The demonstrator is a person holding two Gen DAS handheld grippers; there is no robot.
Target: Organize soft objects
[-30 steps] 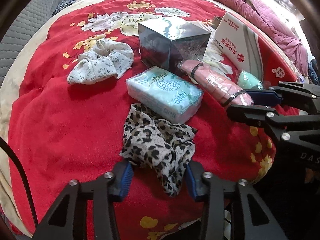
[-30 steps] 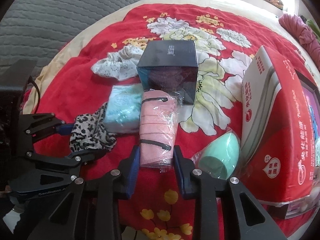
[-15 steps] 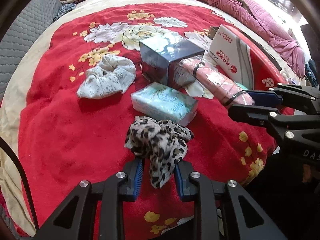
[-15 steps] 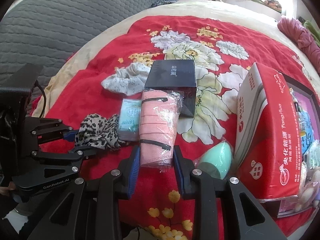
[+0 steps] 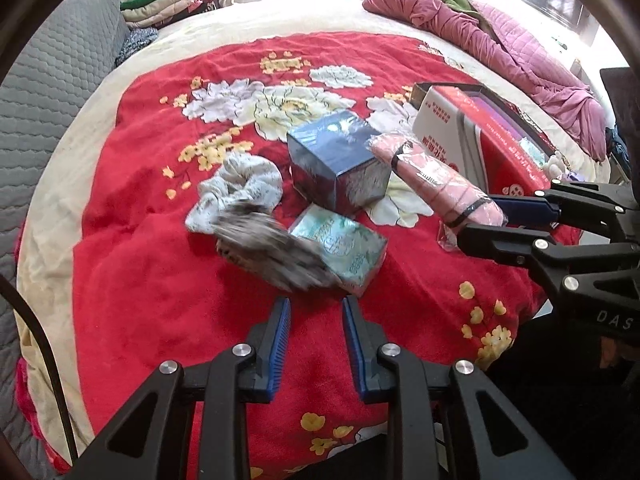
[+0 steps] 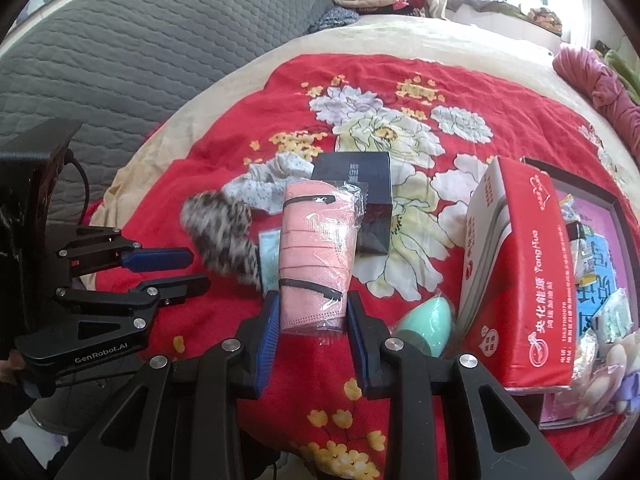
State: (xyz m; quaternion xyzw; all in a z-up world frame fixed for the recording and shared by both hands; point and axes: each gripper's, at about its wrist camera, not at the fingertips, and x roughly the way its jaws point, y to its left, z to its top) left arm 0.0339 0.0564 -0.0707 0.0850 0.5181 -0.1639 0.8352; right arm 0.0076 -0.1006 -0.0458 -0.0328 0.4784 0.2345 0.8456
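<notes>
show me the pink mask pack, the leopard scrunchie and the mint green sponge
pink mask pack [image 6: 316, 256], right wrist view, middle of the wrapped stack
leopard scrunchie [image 6: 224, 232], right wrist view, blurred spotted fabric
mint green sponge [image 6: 426, 322], right wrist view, rounded body

The leopard scrunchie [image 5: 272, 250] is a motion-blurred smear left of centre in the left wrist view, lying across the near edge of the grey floral scrunchie [image 5: 240, 192] and against the teal tissue pack [image 5: 340, 244] to its right. The pink mask pack [image 6: 316, 256], clear-wrapped with black ear loops, stands lengthwise at the centre of the right wrist view, its near end pinched between blue pads. A mint sponge egg [image 6: 426, 326] in clear wrap lies lower right of it, against the red box.
</notes>
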